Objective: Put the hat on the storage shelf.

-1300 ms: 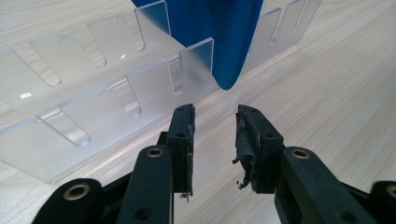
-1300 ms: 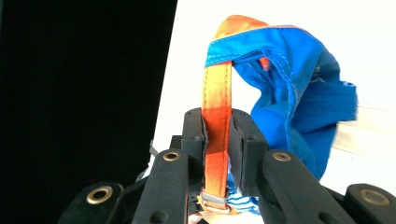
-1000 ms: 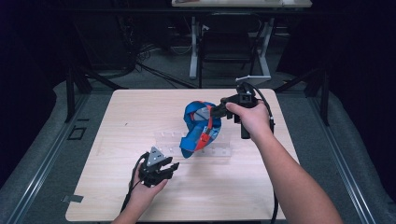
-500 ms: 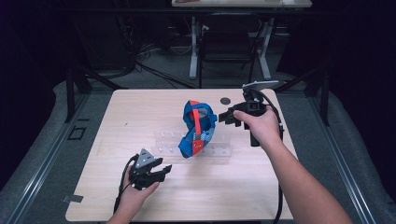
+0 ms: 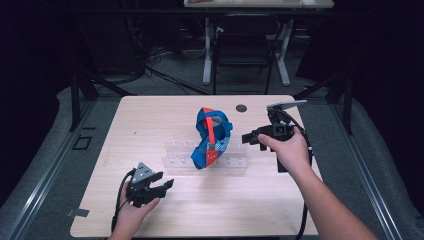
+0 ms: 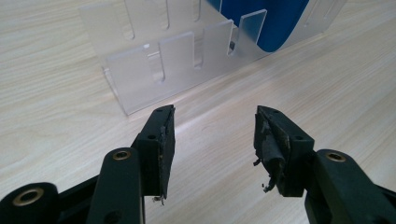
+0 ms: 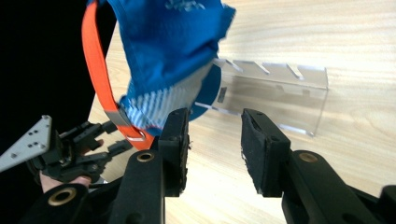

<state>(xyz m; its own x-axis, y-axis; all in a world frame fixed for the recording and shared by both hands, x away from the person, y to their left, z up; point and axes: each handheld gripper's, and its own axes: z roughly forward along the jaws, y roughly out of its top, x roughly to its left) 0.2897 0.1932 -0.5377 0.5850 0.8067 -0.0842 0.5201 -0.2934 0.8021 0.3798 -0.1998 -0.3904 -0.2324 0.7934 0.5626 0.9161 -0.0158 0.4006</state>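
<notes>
Table [image 5: 165,112]: light wood top, round dark grommet [image 5: 241,108] near its far edge.
Floor: grey mat.
Background: second desk's white legs [image 5: 207,52], dark chair [image 5: 242,42], cables.

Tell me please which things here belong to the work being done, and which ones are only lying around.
Belong to the work:
- blue cap with orange strap, sitting on the rack
- clear slotted rack
- left gripper, jaws just opened, nothing between them
- right gripper, jaws just opened, nothing between them

Only lying around:
- dark round spot on the table top
- chair behind the table
</notes>
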